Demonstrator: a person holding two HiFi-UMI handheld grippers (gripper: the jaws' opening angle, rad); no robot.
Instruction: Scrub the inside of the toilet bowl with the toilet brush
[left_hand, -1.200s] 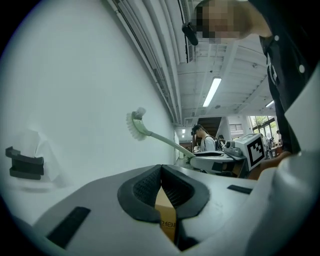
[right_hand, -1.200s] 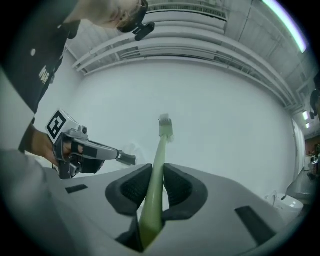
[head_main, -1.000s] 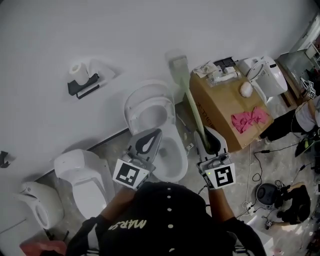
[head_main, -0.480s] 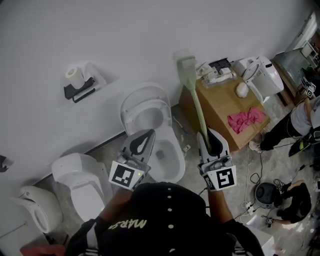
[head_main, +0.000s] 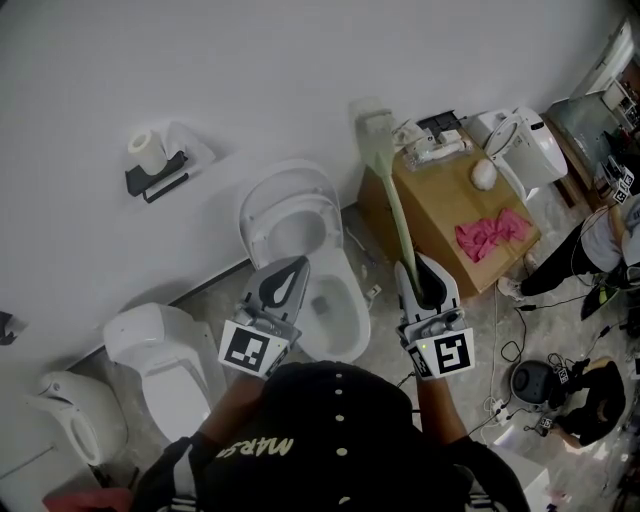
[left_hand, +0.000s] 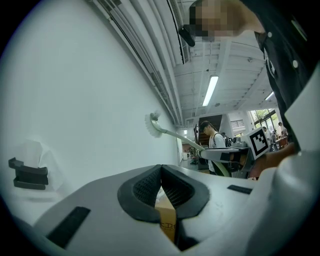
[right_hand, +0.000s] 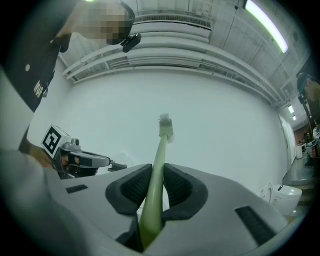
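Observation:
A white toilet (head_main: 328, 300) with its lid raised stands on the floor below me, bowl open. My right gripper (head_main: 415, 268) is shut on the pale green handle of the toilet brush (head_main: 392, 210), whose head (head_main: 371, 132) points up toward the wall, well above the bowl. The same brush (right_hand: 156, 170) runs between the jaws in the right gripper view, with its head (right_hand: 165, 125) against the white wall. My left gripper (head_main: 300, 265) hangs over the bowl's left rim, shut with nothing held. In the left gripper view the brush (left_hand: 162, 130) crosses the wall.
A cardboard box (head_main: 455, 215) with a pink cloth (head_main: 493, 232) stands right of the toilet. A second toilet (head_main: 165, 360) sits to the left, and a paper roll holder (head_main: 152, 160) is on the wall. Cables and people are at the right edge.
The right gripper has lifted the brush slightly, so its head sits higher against the wall. Both grippers shifted a little left over the toilet.

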